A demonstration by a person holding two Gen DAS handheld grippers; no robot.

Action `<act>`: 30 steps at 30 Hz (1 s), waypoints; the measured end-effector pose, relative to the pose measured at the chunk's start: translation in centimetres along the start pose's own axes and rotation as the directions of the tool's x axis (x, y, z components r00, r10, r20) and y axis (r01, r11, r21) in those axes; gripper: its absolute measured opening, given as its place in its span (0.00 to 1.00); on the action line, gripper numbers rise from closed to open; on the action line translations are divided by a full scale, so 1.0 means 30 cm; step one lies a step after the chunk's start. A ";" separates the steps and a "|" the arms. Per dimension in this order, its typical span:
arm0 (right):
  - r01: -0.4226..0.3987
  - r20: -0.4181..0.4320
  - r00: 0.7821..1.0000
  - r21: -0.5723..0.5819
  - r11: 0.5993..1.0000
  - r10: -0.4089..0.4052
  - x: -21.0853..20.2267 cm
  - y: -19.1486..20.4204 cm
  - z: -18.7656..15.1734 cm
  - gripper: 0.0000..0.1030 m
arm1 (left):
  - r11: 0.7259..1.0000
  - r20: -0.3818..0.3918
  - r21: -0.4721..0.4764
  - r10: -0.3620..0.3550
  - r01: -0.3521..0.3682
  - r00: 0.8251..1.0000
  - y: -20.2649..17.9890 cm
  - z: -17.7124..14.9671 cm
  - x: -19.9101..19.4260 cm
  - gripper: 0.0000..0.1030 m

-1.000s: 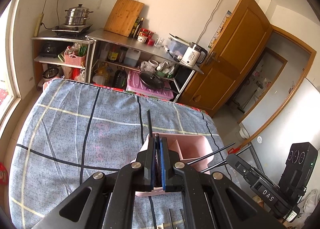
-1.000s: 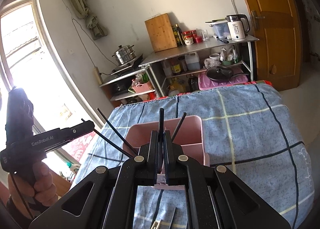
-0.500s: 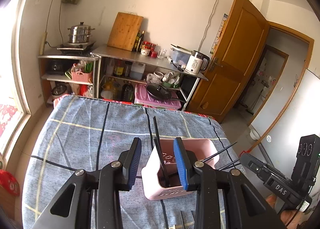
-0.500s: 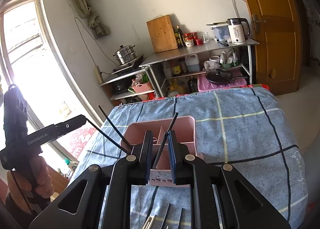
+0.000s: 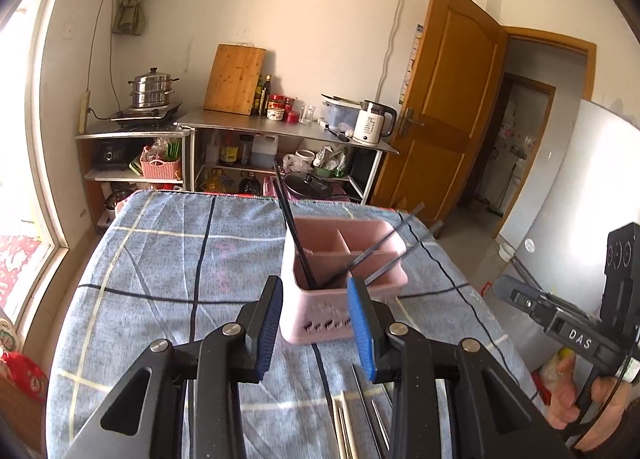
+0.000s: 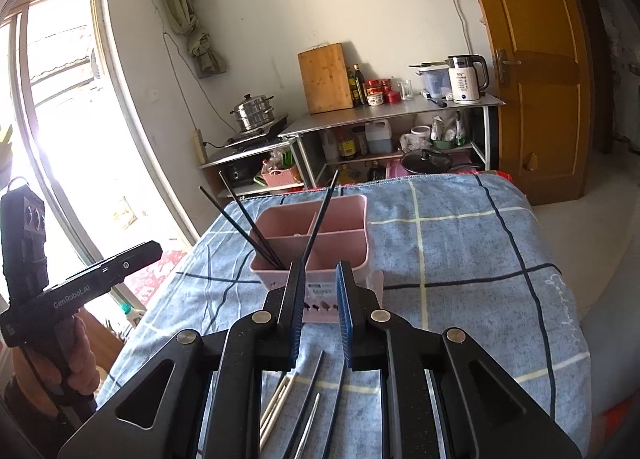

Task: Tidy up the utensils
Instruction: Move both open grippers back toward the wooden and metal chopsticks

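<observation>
A pink divided utensil holder (image 5: 340, 263) (image 6: 320, 235) stands on the blue checked tablecloth (image 5: 160, 259). Several black chopsticks (image 5: 294, 235) (image 6: 256, 231) lean in its near compartment. My left gripper (image 5: 316, 303) is open and empty, just in front of the holder. My right gripper (image 6: 319, 287) is open and empty, its fingertips at the holder's near wall. Loose metal and dark utensils (image 6: 300, 403) (image 5: 352, 415) lie on the cloth below both grippers, partly hidden by them.
Beyond the table's far edge stands a metal rack (image 5: 280, 135) with a cutting board, bottles, a kettle and a steamer pot. A wooden door (image 5: 448, 99) is at the right, a window (image 6: 60, 119) at the left.
Both grippers have opened, let go of the black chopsticks into the holder, and drawn back and up from it.
</observation>
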State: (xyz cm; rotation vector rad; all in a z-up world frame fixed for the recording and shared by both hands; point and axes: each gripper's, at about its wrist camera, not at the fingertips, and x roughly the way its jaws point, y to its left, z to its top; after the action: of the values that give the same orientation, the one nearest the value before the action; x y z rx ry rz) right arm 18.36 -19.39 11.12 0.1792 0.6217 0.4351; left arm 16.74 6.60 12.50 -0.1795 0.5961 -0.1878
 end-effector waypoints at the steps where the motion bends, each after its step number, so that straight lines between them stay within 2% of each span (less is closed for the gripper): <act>1: 0.002 -0.001 1.000 0.001 1.000 -0.002 -0.010 -0.001 -0.016 0.16 | 1.000 -0.002 0.008 -0.004 0.004 1.000 -0.008 -0.024 -0.010 0.32; 14: 0.016 -0.065 0.998 0.006 1.000 -0.015 -0.096 -0.024 -0.248 0.16 | 0.999 -0.072 0.032 -0.013 0.015 0.997 -0.070 -0.318 -0.088 0.32; 20: 0.025 -0.091 0.996 0.007 1.000 -0.024 -0.110 -0.030 -0.316 0.16 | 0.999 -0.097 0.030 -0.009 0.012 0.995 -0.076 -0.386 -0.099 0.32; 30: 0.044 -0.116 0.992 -0.023 0.999 -0.046 -0.104 -0.015 -0.374 0.16 | 0.999 -0.095 0.027 -0.026 0.028 0.995 -0.085 -0.432 -0.112 0.32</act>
State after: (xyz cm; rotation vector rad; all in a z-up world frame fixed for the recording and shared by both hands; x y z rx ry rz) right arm 9.54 -20.79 3.63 0.1211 0.7343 0.4102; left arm 6.30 3.42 4.36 -0.1516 0.6855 -0.2318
